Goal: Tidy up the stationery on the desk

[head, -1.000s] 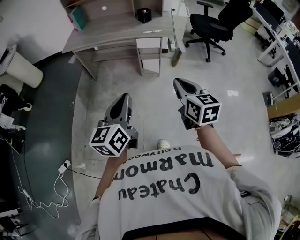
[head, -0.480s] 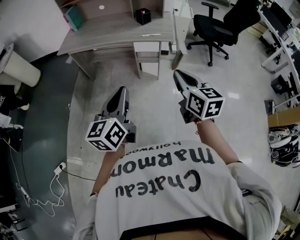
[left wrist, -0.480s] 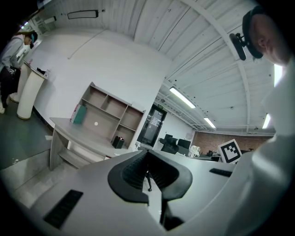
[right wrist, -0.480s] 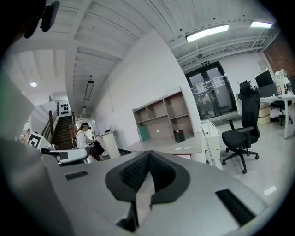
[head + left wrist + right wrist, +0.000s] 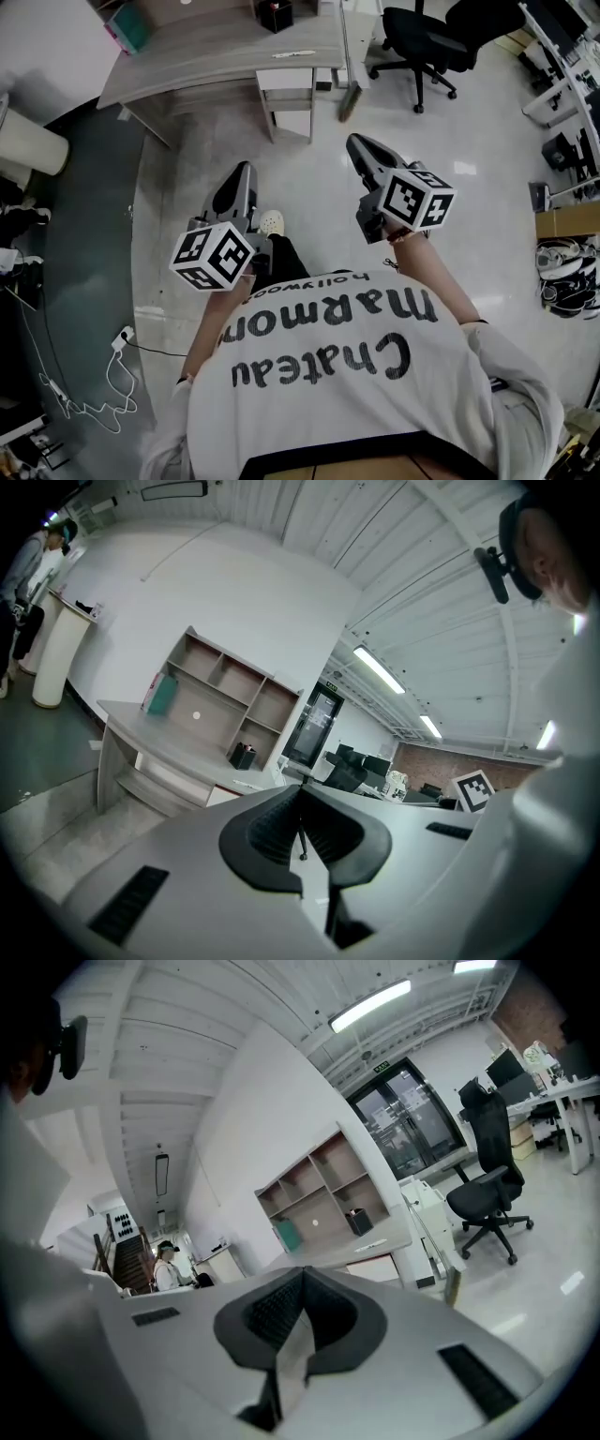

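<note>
Step in hand, as I read it: the approach, with no tidying under way yet. The person is holding the left gripper [image 5: 241, 173] and the right gripper [image 5: 356, 142] out in front at about waist height, over bare floor [image 5: 309, 192]. Both are pointing roughly toward the tabletop [image 5: 216, 52], which is sitting well apart from them at the top of the head view.

The left gripper's fingers [image 5: 272, 832] are pressing together at the tips with nothing between them. The right gripper's fingers [image 5: 272, 1316] are doing the same, closed and carrying nothing.

The stationery is all lying on the tabletop. A black holder [image 5: 274, 14] is standing near the back, a slim pale item [image 5: 292, 54], maybe a pen, is lying near the front edge, and a teal book [image 5: 127, 28] is leaning at the left end by the shelf unit. They are too small to name more closely. A black chair [image 5: 427, 37] is standing to the right of the tabletop, clear of the path.

The next move is calling for closing the gap to the tabletop and then parting one pair of fingers before reaching. The pale item near the front edge is looking like the easiest first pick. Being thin and flat on the surface, it is probably needing a low, careful pinch.
</note>
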Tool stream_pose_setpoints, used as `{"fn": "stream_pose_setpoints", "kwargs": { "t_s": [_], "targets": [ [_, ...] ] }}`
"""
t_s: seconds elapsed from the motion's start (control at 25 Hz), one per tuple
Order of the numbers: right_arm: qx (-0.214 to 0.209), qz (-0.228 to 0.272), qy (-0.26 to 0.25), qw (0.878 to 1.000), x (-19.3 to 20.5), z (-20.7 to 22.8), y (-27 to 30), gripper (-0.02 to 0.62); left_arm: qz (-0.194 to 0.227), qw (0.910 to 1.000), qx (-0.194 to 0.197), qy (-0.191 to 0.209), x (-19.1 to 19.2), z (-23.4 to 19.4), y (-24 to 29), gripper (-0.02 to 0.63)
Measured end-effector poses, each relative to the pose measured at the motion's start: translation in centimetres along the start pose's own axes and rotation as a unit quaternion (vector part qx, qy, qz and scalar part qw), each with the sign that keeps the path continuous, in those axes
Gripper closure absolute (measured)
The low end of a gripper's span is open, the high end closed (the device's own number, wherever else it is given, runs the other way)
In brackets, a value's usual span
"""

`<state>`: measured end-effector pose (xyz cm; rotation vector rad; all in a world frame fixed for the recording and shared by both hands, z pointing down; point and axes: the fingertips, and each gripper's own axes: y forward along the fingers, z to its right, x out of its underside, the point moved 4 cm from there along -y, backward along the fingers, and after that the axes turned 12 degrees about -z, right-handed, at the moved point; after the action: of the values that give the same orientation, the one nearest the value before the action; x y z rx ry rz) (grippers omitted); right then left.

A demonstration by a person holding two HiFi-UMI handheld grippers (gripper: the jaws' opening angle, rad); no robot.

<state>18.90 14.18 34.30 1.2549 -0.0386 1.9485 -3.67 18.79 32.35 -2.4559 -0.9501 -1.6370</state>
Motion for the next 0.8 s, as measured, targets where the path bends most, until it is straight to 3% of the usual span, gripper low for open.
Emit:
{"fn": "stream_pose_setpoints", "kwargs": {
  "t_s": [0.32,0.56,0.8],
  "targets": [
    [0.046,-0.023,-0.024,0.998,-2.8,1.6,6.0,0.584,-0.004,0.9995,0.032,0.001,-4.6,-4.4,6.2,0.589],
    [0.059,0.015,0.010,0.998,-7.7,2.2,10.5,0.584,0.001,0.9978,0.060,0.029,-11.1,-7.5,10.4,0.589],
    [0.075,0.046,0.007,0.996,-12.2,2.1,15.1,0.584,0.015,0.9969,0.068,0.036,-15.9,-11.9,13.6,0.589]
  ]
}}
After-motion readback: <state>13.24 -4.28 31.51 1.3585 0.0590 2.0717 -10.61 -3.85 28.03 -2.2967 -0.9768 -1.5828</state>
